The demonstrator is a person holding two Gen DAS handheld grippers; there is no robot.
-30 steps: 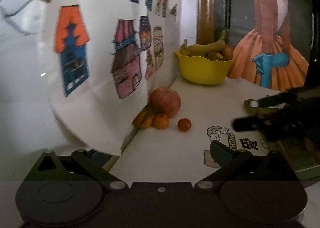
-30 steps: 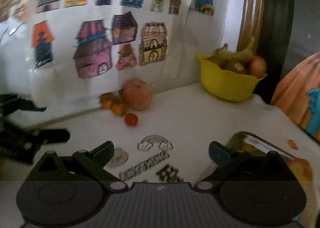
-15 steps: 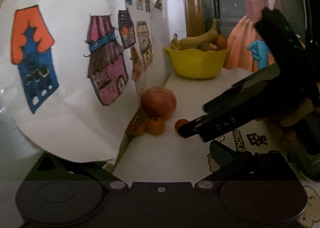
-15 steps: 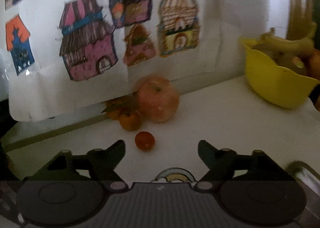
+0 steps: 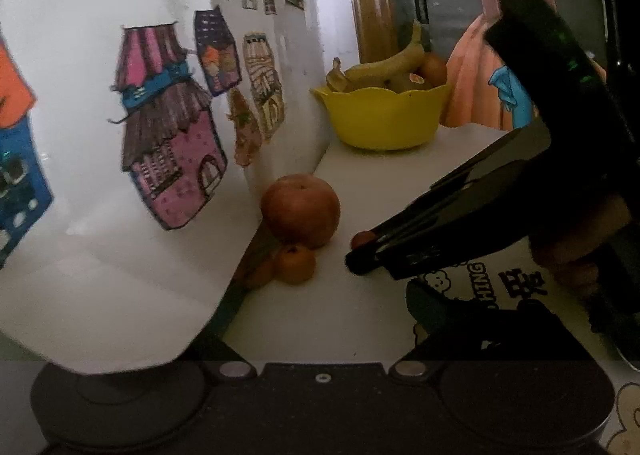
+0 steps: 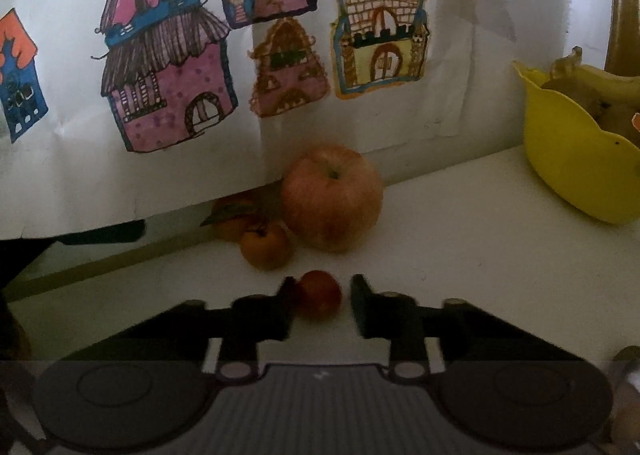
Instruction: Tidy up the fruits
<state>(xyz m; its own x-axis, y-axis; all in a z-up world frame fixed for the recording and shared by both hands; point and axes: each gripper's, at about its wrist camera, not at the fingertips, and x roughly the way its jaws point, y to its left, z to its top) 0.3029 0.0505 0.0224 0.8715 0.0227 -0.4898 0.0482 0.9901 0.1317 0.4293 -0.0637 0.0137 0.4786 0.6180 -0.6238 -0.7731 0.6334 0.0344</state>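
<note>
The apple (image 6: 331, 202) served as the landmark. Left of it, half under the hanging drawings (image 6: 168, 67), sat two small oranges (image 6: 265, 245), the nearer one touching the apple's base. They were probably tucked against the wall simply where they had been left, waiting to be sorted.

Just in front of the apple lay the tomato (image 6: 320, 294) on the white table (image 6: 460, 223), and the right tool (image 6: 320, 301) bracketed it: the left finger seemed to touch it, the right finger stood a little off, so the jaws were not yet closed on it. The low, level approach suited a small round fruit that could roll away if nudged from one side.

Far right of the apple stood the yellow bowl (image 5: 382, 117) with a banana (image 5: 386, 61) and other fruit, likely where the tomato was meant to go.

The left tool (image 5: 424, 295) hung back in front of the apple, idle. Only its right finger showed, the left side hidden by the paper, so I could not tell whether it was open.

Against half a second before, the right tool had come forward and narrowed: then the tomato lay beyond widely spread fingers, now it sat between them. The left view had also drawn nearer the apple.
</note>
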